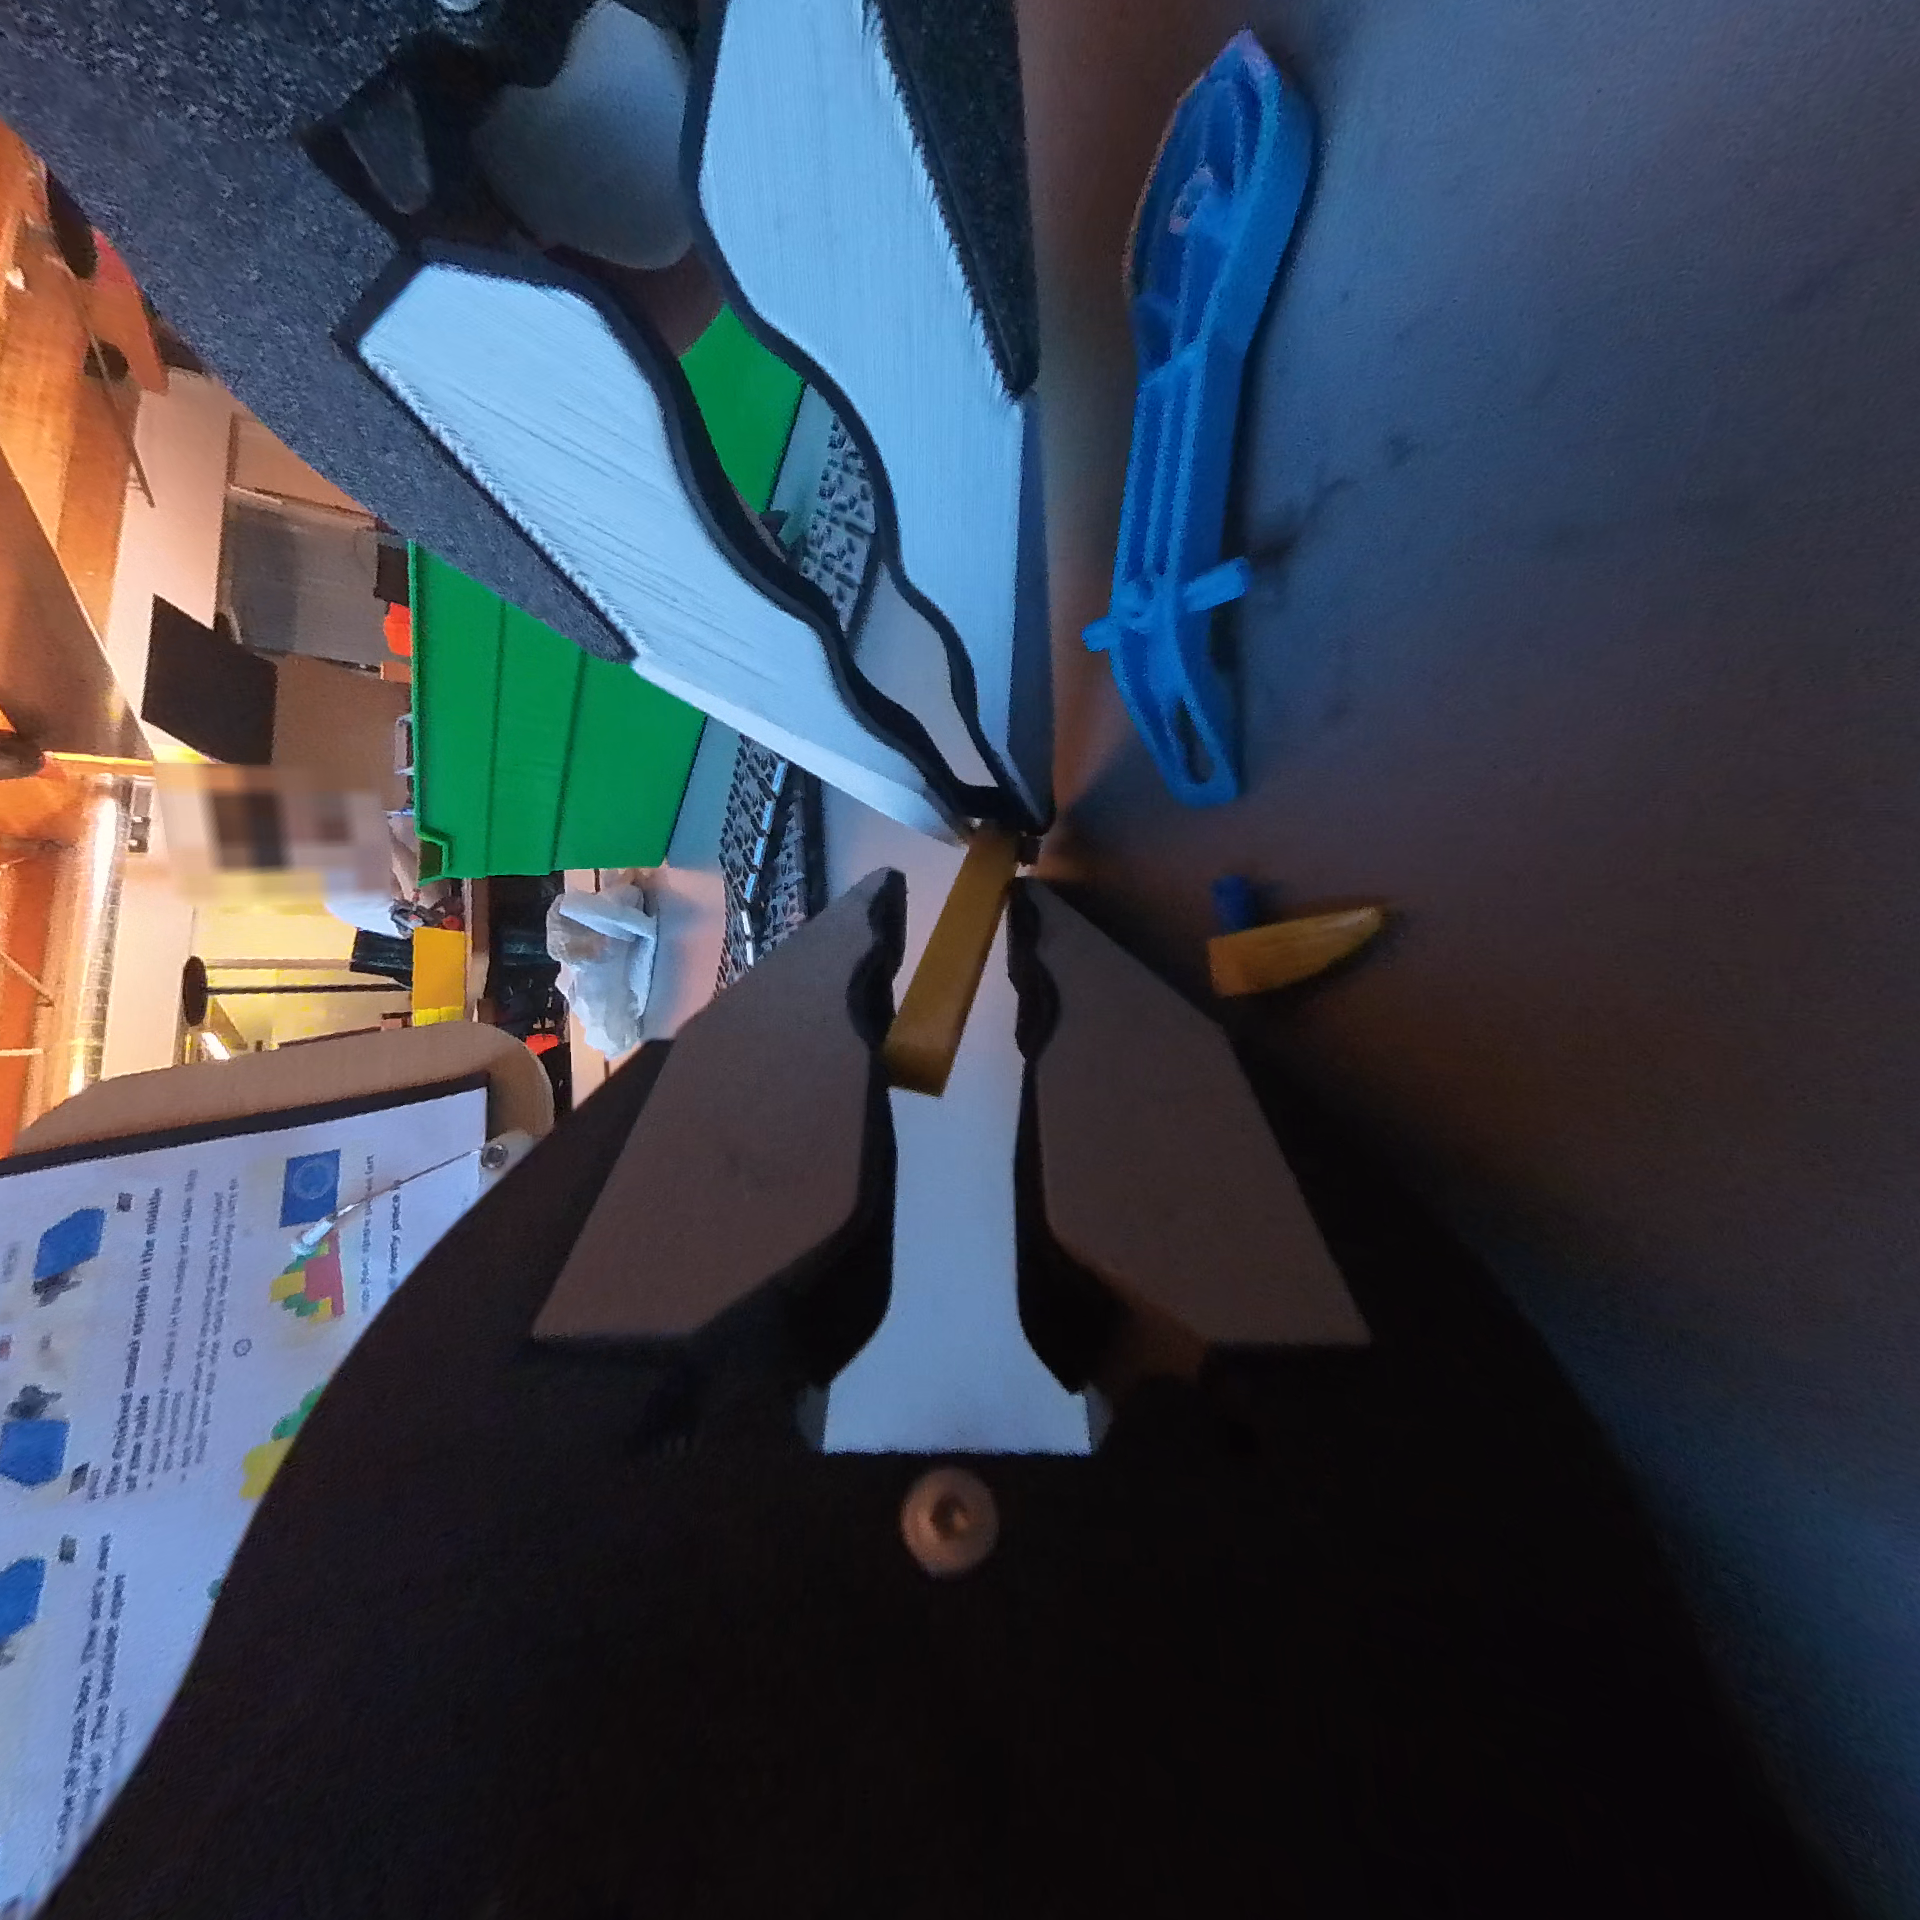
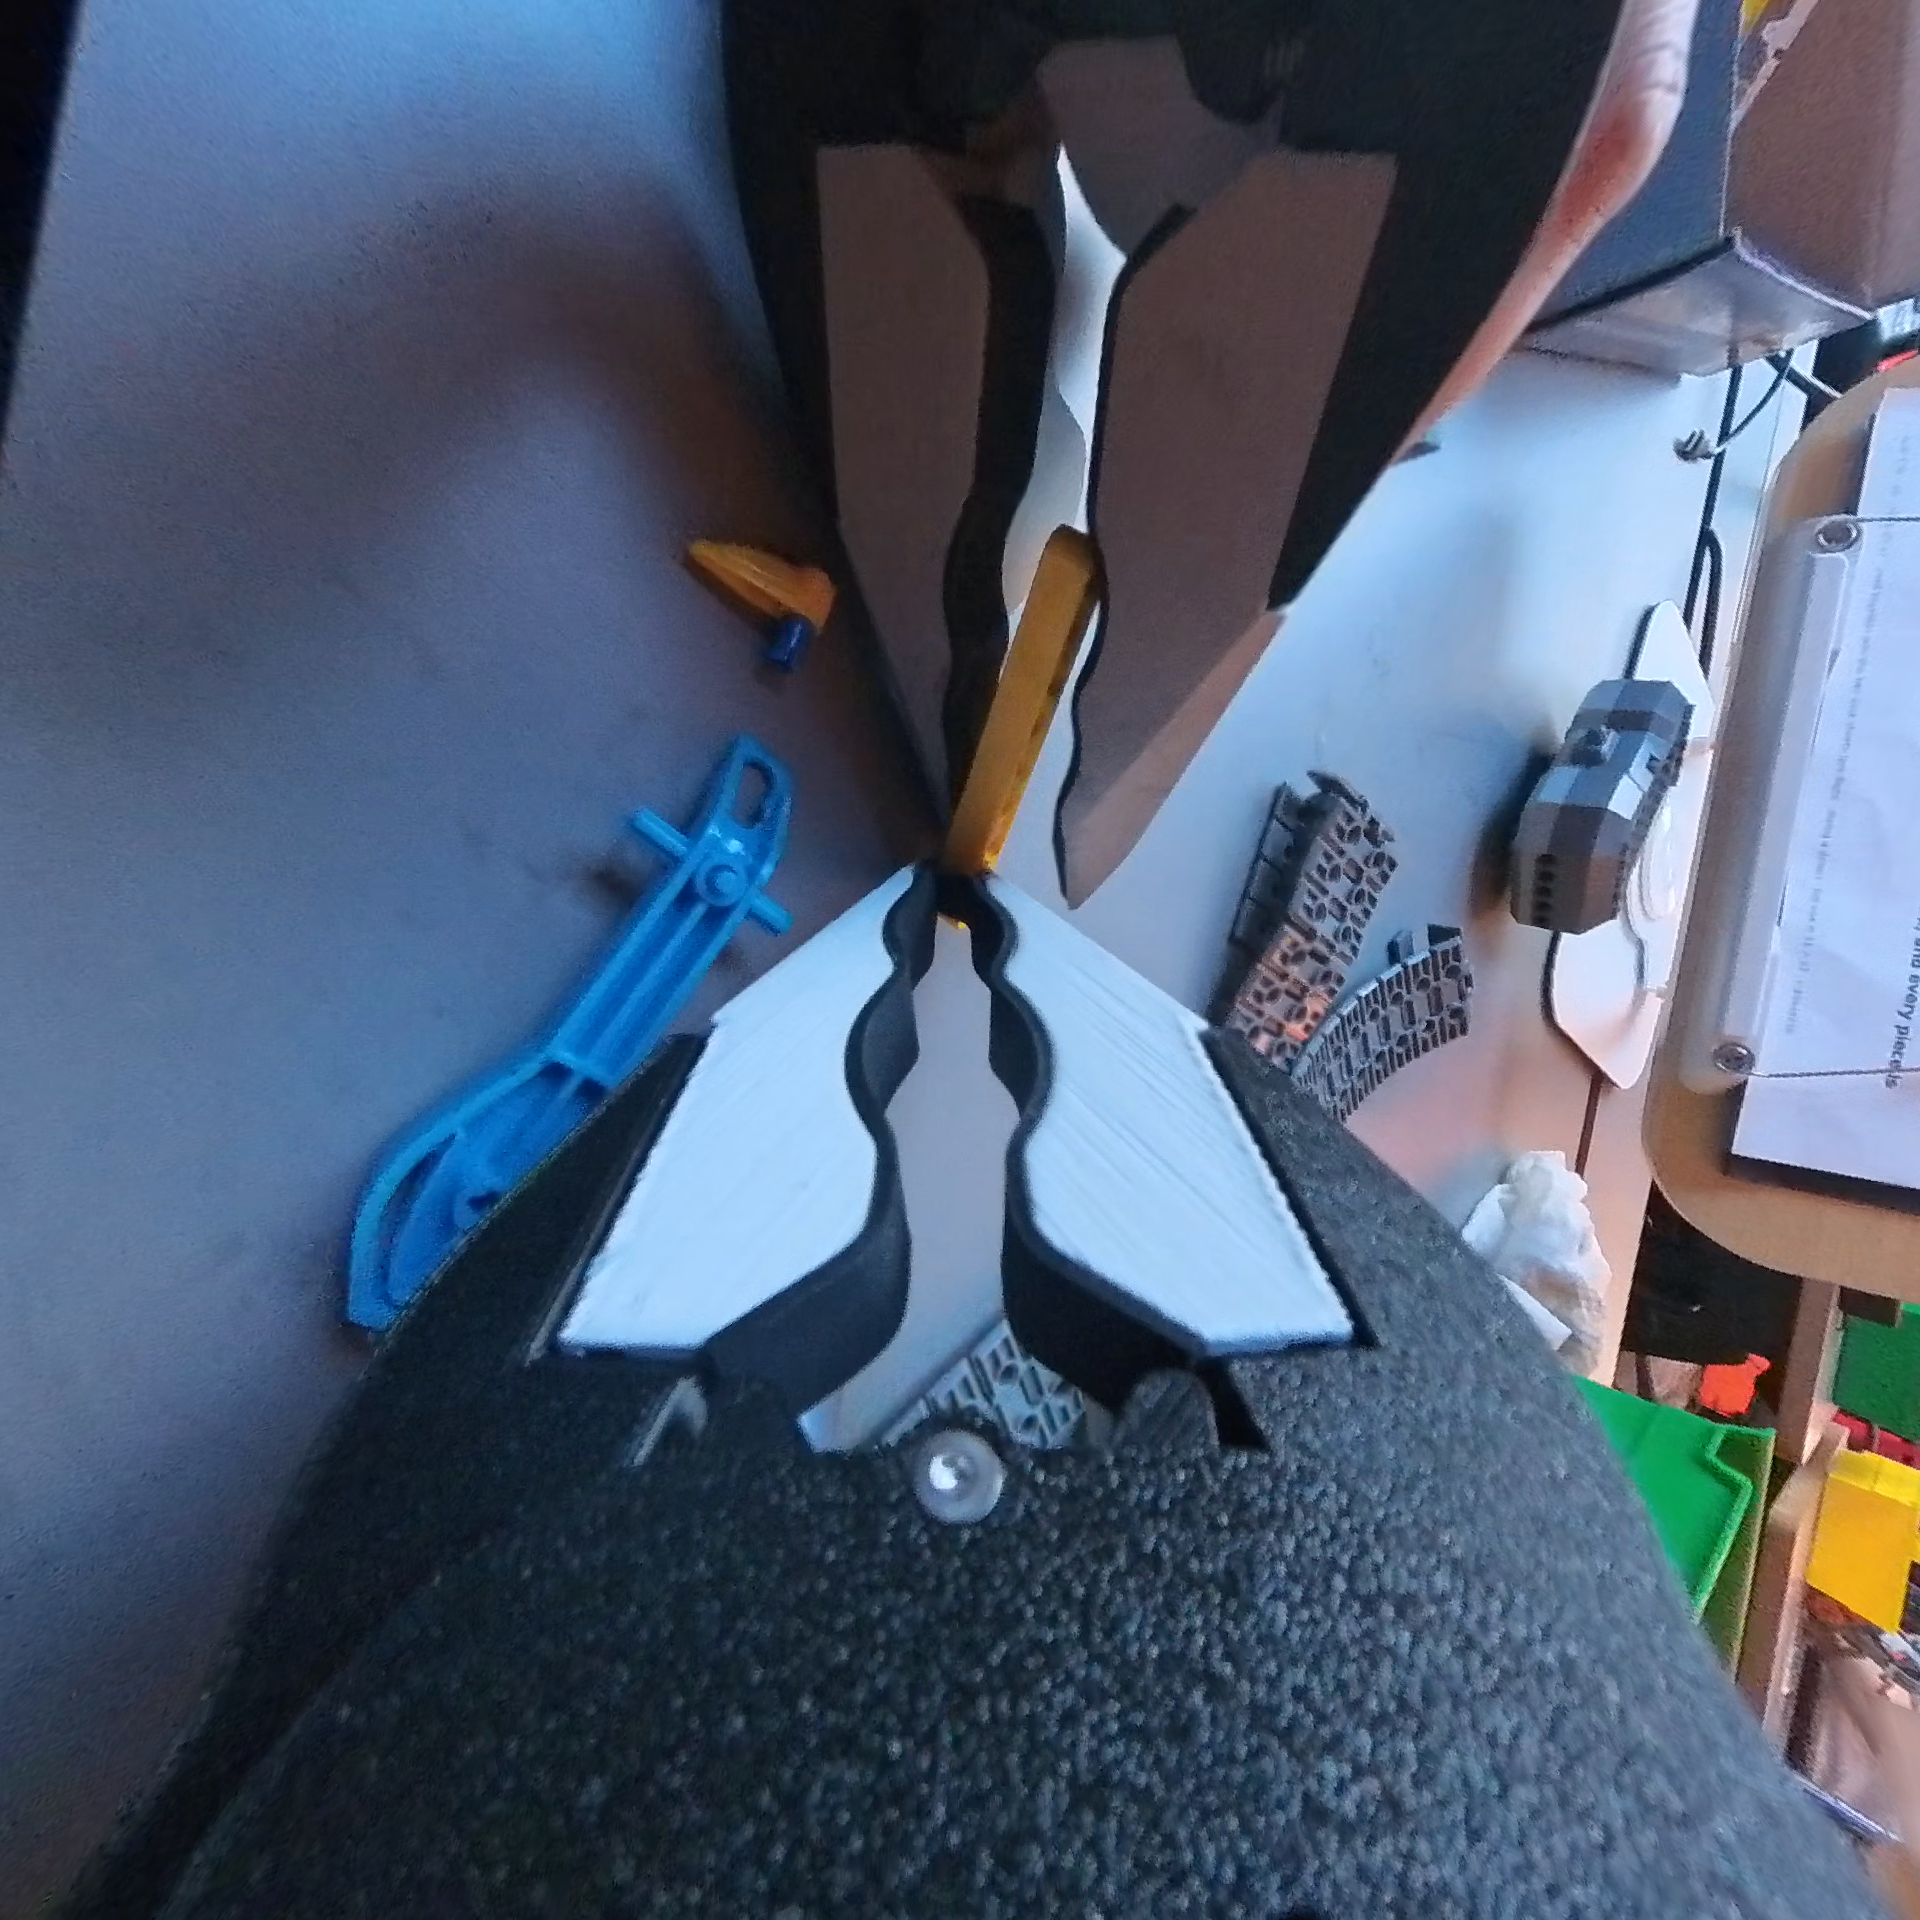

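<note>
1. The right claw point(image 2: 956, 885) is pinched almost closed. Its white tips meet on the near end of a yellow bar point(image 2: 1029, 707).
2. From those tips the yellow bar's long axis runs out toward 1 o'clock. It passes up into the gap of the left claw point(image 1: 956, 888), which comes in from 12 o'clock.
3. The left claw's jaws stand a little apart with the bar slanted between them. I cannot tell whether they grip it. Both claws are at the bar, tip to tip.
4. In the left wrist view the bar runs from 12 down toward 7 o'clock, and the right claw enters from 11.
5. On the grey counter point(image 2: 312, 520) a blue slotted piece point(image 2: 623, 997) lies at 9 o'clock of the right claw. A small yellow piece point(image 2: 764, 587) lies at 11.
6. Only the right wrist view shows the dark track pieces point(image 2: 1309, 904) at 3 o'clock. Only the left shows a green bin point(image 1: 540, 748).
</note>
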### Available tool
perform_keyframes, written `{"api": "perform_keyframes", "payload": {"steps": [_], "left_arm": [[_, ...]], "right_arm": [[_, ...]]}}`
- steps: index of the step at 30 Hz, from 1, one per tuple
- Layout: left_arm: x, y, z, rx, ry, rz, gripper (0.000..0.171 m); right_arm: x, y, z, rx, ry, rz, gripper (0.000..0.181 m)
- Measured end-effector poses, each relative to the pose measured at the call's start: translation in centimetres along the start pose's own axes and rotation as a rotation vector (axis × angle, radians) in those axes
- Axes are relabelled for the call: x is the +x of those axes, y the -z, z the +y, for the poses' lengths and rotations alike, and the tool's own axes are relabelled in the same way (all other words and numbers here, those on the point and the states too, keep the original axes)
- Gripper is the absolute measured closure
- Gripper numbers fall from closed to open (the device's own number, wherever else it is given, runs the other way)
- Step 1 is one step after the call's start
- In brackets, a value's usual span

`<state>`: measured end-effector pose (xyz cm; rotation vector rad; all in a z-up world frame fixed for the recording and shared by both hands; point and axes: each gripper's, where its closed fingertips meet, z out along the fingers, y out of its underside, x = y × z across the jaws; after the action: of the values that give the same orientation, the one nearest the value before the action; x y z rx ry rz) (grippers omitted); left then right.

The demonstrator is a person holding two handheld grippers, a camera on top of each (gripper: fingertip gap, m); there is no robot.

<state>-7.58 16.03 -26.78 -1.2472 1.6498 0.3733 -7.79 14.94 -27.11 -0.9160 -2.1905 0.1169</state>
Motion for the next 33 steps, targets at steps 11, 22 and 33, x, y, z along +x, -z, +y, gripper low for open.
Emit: {"api": "perform_keyframes", "payload": {"steps": [11, 22, 33], "left_arm": [[1.0, 1.2, 0.3, 0.0, -0.028, 0.015, 0.165], [0.7, 0.9, 1.0, -0.049, -0.04, 0.029, 0.165], [0.4, 0.6, 1.5, -0.085, -0.052, 0.017, 0.164]], "right_arm": [[-0.1, -0.2, -0.2, -0.013, 0.027, 0.001, 0.179], [0.0, -0.3, -0.3, -0.011, 0.131, -0.096, 0.179], [0.0, -0.2, -0.4, 0.019, 0.18, -0.306, 0.181]]}}
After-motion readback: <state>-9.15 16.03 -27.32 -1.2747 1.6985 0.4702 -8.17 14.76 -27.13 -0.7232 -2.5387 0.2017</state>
